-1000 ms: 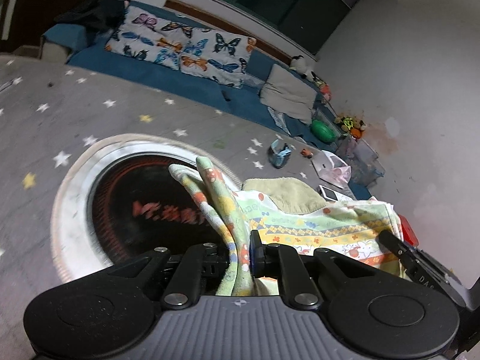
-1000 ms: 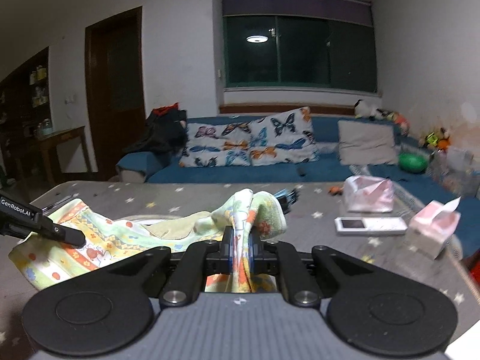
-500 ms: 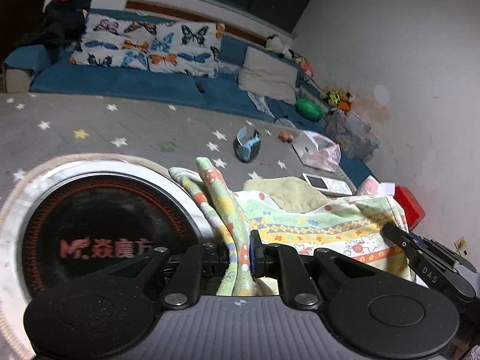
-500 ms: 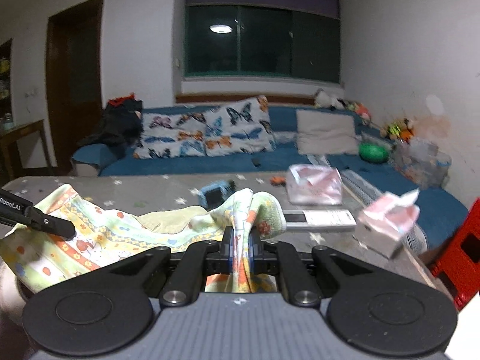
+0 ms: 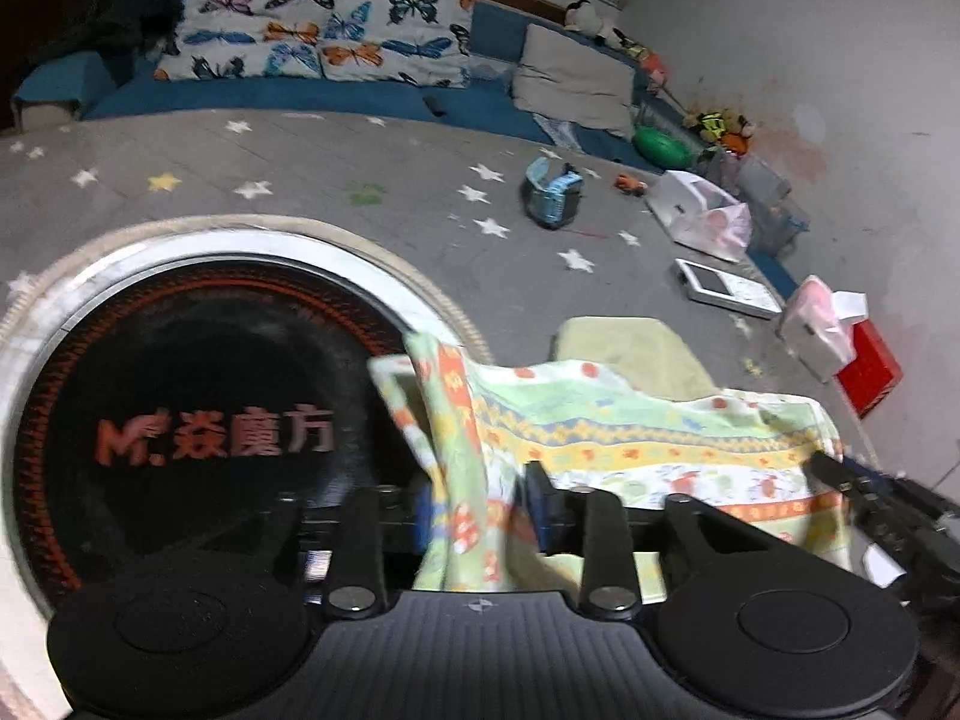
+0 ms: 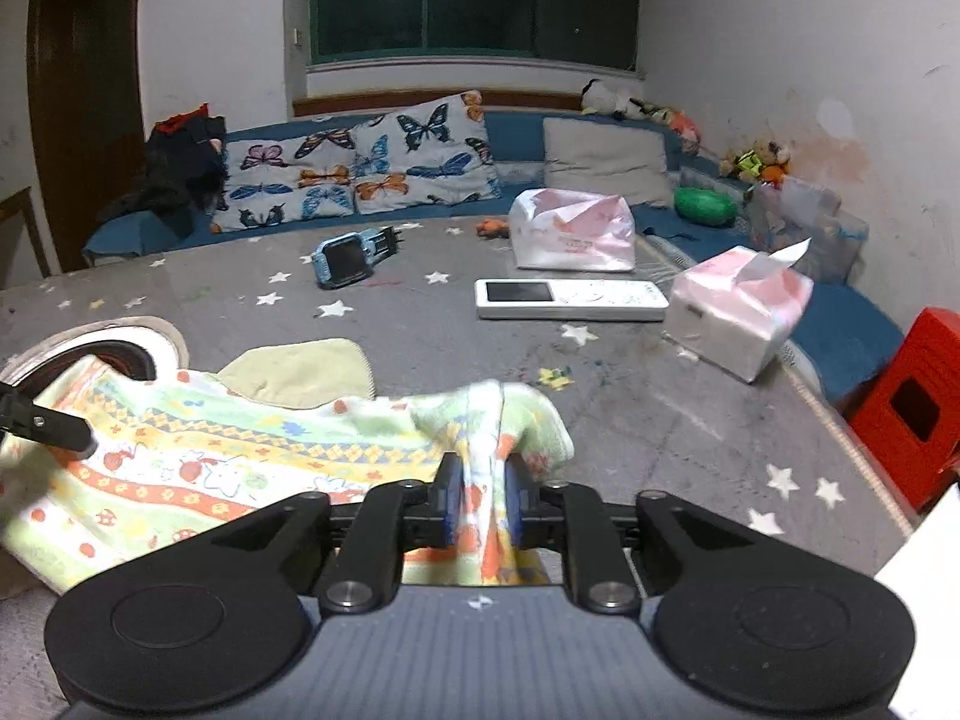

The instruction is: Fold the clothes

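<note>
Pinching a corner each, the left gripper (image 5: 474,510) and right gripper (image 6: 483,498) are both clamped on the patterned cloth (image 6: 240,450), which stretches across the lower middle of the frame over the starry table (image 6: 630,408).

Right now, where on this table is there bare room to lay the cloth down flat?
Bare grey table lies between the patterned cloth and the tissue box, toward the near edge. Another patch sits between the blue watch and the round cooktop. The far right is crowded.
</note>
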### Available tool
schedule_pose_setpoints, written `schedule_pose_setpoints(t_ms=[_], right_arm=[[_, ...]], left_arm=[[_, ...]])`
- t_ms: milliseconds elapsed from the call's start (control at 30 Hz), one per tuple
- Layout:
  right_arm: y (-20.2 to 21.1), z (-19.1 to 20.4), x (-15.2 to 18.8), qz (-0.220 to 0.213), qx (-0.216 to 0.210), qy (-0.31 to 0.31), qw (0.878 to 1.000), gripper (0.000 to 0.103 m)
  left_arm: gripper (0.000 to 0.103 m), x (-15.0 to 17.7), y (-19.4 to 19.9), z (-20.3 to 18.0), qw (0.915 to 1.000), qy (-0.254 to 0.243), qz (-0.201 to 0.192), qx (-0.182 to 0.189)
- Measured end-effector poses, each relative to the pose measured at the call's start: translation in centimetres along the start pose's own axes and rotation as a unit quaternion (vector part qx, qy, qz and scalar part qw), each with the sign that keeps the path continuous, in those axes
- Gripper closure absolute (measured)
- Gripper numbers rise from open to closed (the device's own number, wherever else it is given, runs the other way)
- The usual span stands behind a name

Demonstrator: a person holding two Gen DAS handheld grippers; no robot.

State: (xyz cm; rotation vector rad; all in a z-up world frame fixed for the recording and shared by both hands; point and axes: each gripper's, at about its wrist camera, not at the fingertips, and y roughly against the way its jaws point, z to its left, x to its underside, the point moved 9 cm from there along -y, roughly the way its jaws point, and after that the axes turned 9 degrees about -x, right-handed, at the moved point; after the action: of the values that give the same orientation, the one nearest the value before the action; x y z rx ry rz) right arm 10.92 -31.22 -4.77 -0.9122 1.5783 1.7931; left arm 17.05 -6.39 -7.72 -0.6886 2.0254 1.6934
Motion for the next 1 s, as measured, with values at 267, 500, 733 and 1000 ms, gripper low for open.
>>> schedule_pose_setpoints(t_ms=[267, 500, 733, 1000], right_arm=[[2.0, 4.2, 0.9, -0.003, -0.061, 0.020, 0.998, 0.066], [2.0, 9.3, 3.9, 0.025, -0.108, 0.039, 0.993, 0.052], [2.9, 10.2, 5.2, 0.026, -0.095, 0.026, 0.995, 0.047], [4.6, 9.9, 6.4, 0.035, -0.085, 0.003, 0.996, 0.024]], left_arm=[[0.049, 1.6, 2.4, 0.5, 0.9998, -0.012, -0.015, 0.002], [0.045, 4.8, 2.8, -0.9, 0.9983, -0.055, -0.012, -0.014], [0.035, 5.8, 3.8, -0.7, 0.9977, -0.057, -0.022, -0.027], [0.020, 7.5, 5.6, -0.8, 0.9964, -0.064, -0.038, -0.041]])
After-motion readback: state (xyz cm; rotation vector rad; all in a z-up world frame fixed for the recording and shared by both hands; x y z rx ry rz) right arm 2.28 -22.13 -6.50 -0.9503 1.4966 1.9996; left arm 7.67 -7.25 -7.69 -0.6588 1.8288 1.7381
